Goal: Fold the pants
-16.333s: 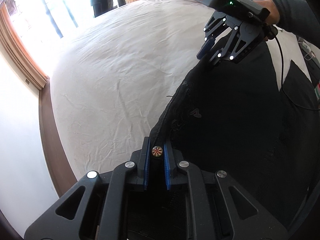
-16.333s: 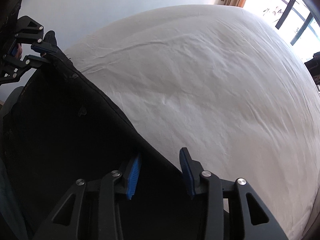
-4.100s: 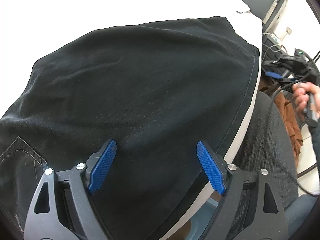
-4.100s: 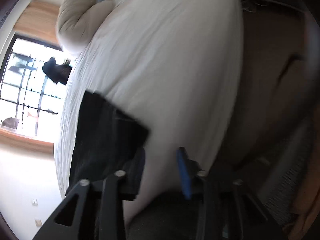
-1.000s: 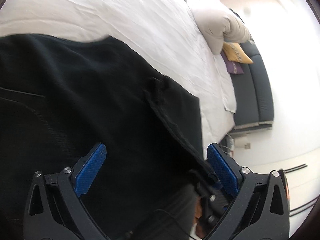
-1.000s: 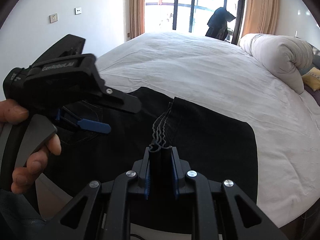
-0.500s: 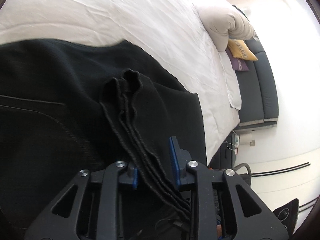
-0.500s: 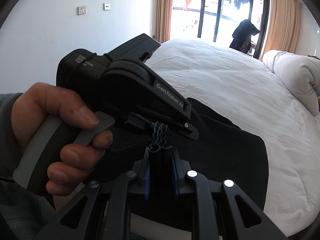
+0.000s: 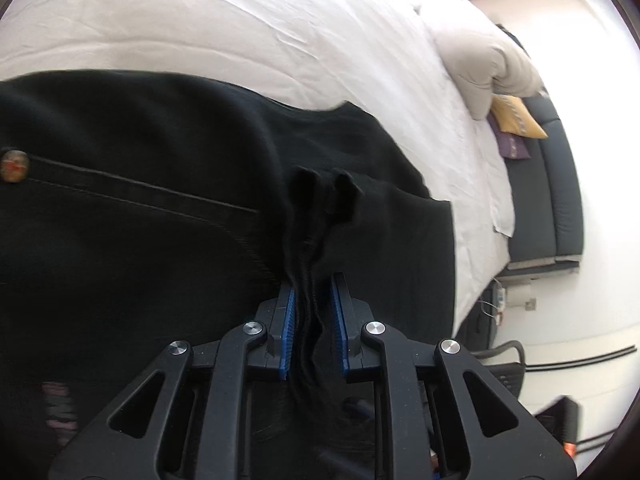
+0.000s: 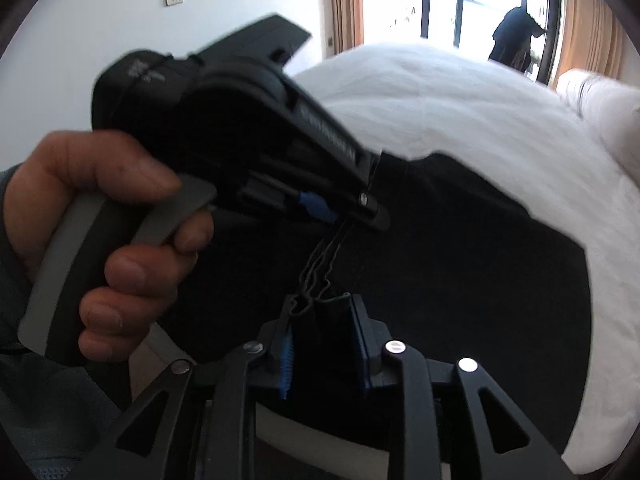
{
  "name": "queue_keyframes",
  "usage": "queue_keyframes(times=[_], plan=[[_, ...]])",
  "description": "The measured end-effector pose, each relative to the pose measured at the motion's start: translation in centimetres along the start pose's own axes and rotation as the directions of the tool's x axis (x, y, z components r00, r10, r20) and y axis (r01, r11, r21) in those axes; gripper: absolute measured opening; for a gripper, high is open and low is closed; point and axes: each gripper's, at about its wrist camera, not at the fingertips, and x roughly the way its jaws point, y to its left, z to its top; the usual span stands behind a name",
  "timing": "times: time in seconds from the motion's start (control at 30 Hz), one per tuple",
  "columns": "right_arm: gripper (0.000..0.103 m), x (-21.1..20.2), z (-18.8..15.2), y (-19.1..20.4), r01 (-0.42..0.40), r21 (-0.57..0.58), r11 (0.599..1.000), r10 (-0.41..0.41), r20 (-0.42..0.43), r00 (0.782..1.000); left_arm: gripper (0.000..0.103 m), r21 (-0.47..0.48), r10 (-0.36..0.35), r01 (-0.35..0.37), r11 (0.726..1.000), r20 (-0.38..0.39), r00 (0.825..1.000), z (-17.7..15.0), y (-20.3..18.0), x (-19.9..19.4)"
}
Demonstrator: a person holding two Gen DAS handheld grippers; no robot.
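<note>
The black pants (image 9: 168, 184) lie folded on the white bed (image 9: 240, 28); they also show in the right wrist view (image 10: 460, 264). My left gripper (image 9: 314, 312) is shut on the stacked hem edges of the pants. In the right wrist view the left gripper (image 10: 340, 212), held in a hand, grips the same bundled edges. My right gripper (image 10: 322, 328) holds the bundle just below it, its jaws a little apart around the cloth. A metal button (image 9: 14, 166) shows at the waistband, far left.
A rolled white duvet (image 9: 484, 52) and a yellow cushion (image 9: 516, 116) lie at the bed's far end beside a dark sofa (image 9: 552, 200). A window with curtains (image 10: 452, 0) is beyond the bed. The bed's near edge (image 10: 320, 440) lies under my right gripper.
My left gripper closed on the bundled hem edges that the right gripper holds and has lifted them slightly. The right gripper's jaws have widened a little.
</note>
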Motion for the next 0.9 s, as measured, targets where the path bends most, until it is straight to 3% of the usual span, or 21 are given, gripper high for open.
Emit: queue_keyframes(times=[0.07, 0.2, 0.33, 0.4, 0.47, 0.53, 0.6, 0.67, 0.7, 0.8, 0.9], plan=[[0.04, 0.2, -0.5, -0.5, -0.089, 0.051, 0.995, 0.09, -0.02, 0.996, 0.016, 0.019, 0.045, -0.046, 0.999, 0.034, 0.998, 0.1, 0.4, -1.4], [0.041, -3.5, -0.1, -3.3, -0.207, 0.115, 0.972, 0.195, 0.104, 0.975, 0.016, 0.069, 0.105, -0.115, 0.991, 0.129, 0.986, 0.9, -0.9, -4.1], [0.043, -6.8, 0.0, -12.0, -0.183, 0.333, 0.925, 0.109, 0.228, 0.967, 0.016, 0.206, 0.071, -0.1, 0.974, 0.141, 0.987, 0.8, -5.1, -3.5], [0.043, -7.8, -1.2, -16.5, -0.175, 0.447, 0.877, 0.058, 0.263, 0.963, 0.016, 0.281, 0.052, -0.08, 0.956, 0.105, 0.993, 0.7, -7.3, -1.0], [0.043, -7.7, -2.3, -20.1, -0.229, 0.522, 0.822, 0.083, 0.289, 0.954, 0.016, 0.322, 0.048, -0.07, 0.944, 0.075, 0.996, 0.6, -8.6, 1.2], [0.043, -6.8, -4.0, -21.9, -0.244, 0.582, 0.776, 0.09, 0.28, 0.956, 0.016, 0.345, 0.059, -0.06, 0.937, 0.014, 0.998, 0.4, -9.5, 4.3], [0.043, -4.5, -5.9, -23.5, -0.248, 0.651, 0.718, 0.127, 0.227, 0.965, 0.016, 0.349, 0.108, -0.095, 0.932, -0.017, 0.994, 0.8, -9.3, 6.6], [0.042, -2.4, -8.2, -24.2, -0.195, 0.724, 0.661, 0.132, 0.143, 0.981, 0.016, 0.309, 0.094, -0.076, 0.948, -0.044, 0.995, 1.3, -8.0, 7.7], [0.04, -1.9, -9.0, -24.7, -0.215, 0.736, 0.642, 0.146, 0.158, 0.977, 0.016, 0.283, 0.059, -0.042, 0.958, -0.054, 0.997, 1.5, -7.3, 7.7], [0.04, -2.3, -9.9, -25.2, -0.245, 0.734, 0.633, 0.143, 0.2, 0.969, 0.016, 0.245, 0.004, 0.013, 0.969, -0.07, 0.998, 1.9, -6.1, 7.4], [0.04, -3.7, -9.4, -24.6, -0.24, 0.732, 0.638, 0.148, 0.19, 0.971, 0.016, 0.26, 0.03, -0.017, 0.966, -0.043, 0.999, 1.6, -6.8, 6.9]])
